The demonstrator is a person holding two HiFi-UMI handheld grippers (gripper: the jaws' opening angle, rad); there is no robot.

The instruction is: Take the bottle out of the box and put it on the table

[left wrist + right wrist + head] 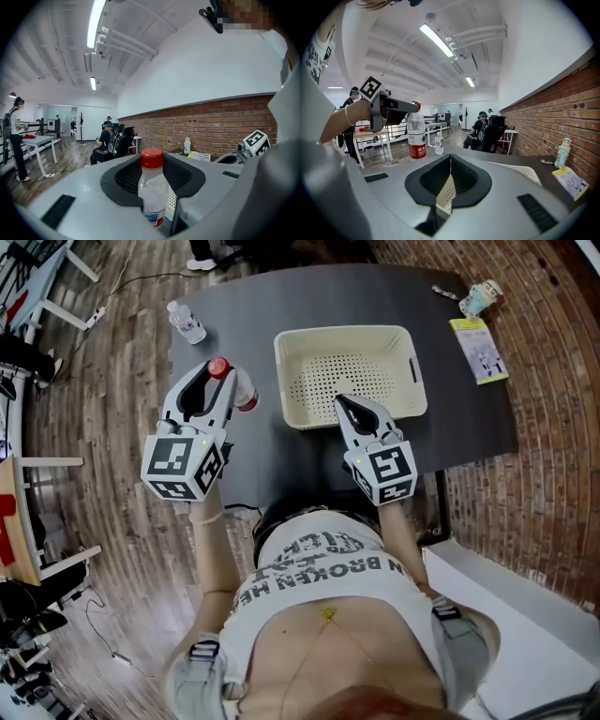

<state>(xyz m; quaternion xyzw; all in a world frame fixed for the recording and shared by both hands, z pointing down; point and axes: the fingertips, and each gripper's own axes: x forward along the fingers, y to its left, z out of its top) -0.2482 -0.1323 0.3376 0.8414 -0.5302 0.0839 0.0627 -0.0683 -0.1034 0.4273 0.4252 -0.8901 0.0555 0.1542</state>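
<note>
Red-capped bottle [241, 392], cream box [405, 371]

- Bottle [240, 390]: clear plastic, red cap, red-and-white label; standing upright outside the box [342, 332], just beside its left wall, being squeezed between the left gripper's [153, 162] jaws.
- Box: cream plastic, perforated floor, slotted side; sitting open side up on the dark table [281, 296].

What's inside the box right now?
Inside the box, nothing shows on the perforated floor. The right tongs cover a patch by its near wall, so that part is unseen. The bottle is outside, gripped in the left tongs.
</note>
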